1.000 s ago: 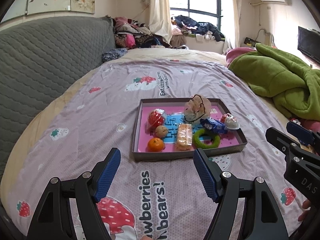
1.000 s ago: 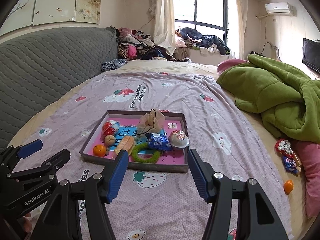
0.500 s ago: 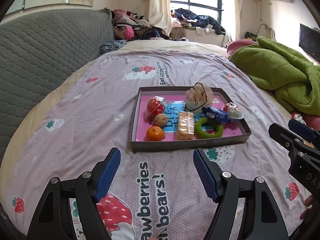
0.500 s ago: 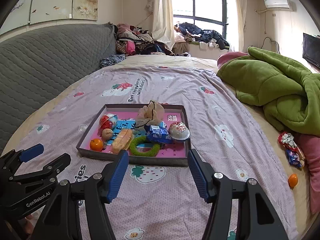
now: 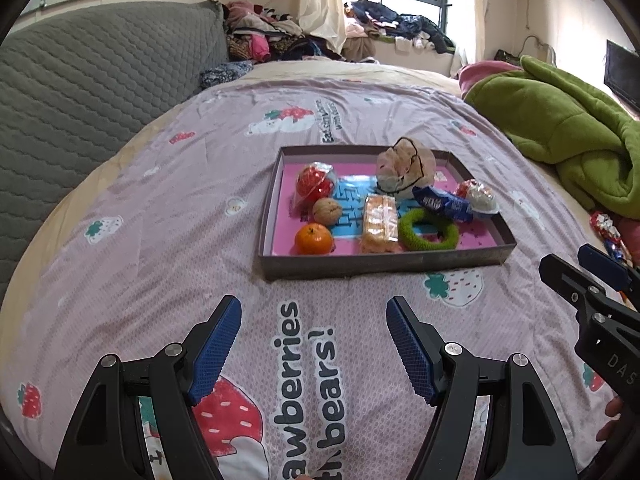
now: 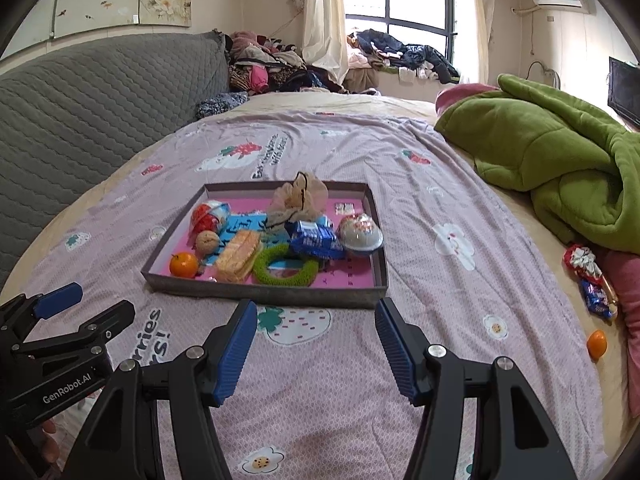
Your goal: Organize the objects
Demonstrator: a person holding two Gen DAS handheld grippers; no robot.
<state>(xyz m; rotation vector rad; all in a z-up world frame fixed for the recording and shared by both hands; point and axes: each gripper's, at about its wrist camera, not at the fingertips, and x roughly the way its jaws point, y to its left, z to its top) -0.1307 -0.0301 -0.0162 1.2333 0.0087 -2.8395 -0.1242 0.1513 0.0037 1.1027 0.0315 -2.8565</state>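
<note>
A shallow grey box (image 5: 384,266) (image 6: 264,290) with a pink floor lies on the bed. Inside it sit an orange (image 5: 314,239) (image 6: 183,264), a walnut (image 5: 327,211), a red wrapped ball (image 5: 314,181), a wrapped cake bar (image 5: 379,224) (image 6: 238,255), a green ring (image 5: 428,229) (image 6: 285,265), a blue snack packet (image 5: 442,203) (image 6: 316,238), a jelly cup (image 5: 478,197) (image 6: 361,231) and a beige scrunchie (image 5: 406,168) (image 6: 298,197). My left gripper (image 5: 313,320) hangs open above the sheet, short of the box's near wall. My right gripper (image 6: 316,322) is open too, just before the box, nothing between its fingers.
The lilac strawberry sheet (image 5: 160,216) covers the bed. A green blanket (image 6: 560,152) is heaped at the right. Candy wrappers (image 6: 588,276) and a small orange (image 6: 597,343) lie at the right edge. A grey headboard (image 5: 80,88) runs along the left.
Both grippers have sunk and tilted down a little, so the box looks closer and larger. The jaws stayed open and nothing in the box has moved.
</note>
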